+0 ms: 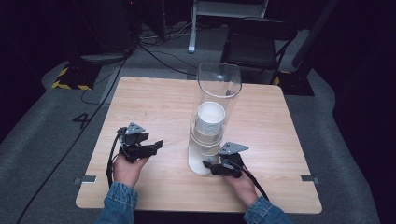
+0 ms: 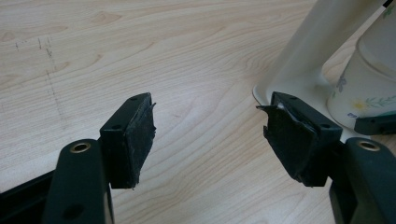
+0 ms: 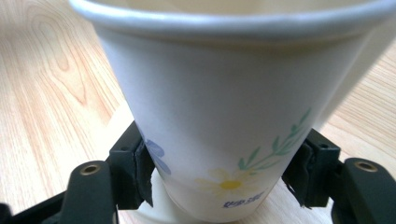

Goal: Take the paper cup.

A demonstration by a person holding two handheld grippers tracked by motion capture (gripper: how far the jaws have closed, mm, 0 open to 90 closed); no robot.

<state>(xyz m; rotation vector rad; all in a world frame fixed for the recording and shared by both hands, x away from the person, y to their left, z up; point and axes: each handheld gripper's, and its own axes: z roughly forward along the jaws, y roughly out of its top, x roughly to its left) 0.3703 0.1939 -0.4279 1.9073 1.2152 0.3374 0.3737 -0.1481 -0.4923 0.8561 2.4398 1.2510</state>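
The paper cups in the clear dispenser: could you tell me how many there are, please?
At least 2: stacked paper cups sit inside the clear dispenser mid-table; nested ones may be hidden.

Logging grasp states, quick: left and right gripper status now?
Left gripper: open, holding nothing, over the wooden table.
Right gripper: closed on the white flower-printed paper cup.

We see a pale wood-grain surface (image 1: 154, 100) with a smooth matt finish. The tall clear plastic tube (image 1: 219, 81) looks glossy. The white flower-printed paper cup (image 3: 224, 116) is smooth and faintly sheened. The matt black gripper fingers (image 2: 133, 135) carry rough, frayed rubbery pads.
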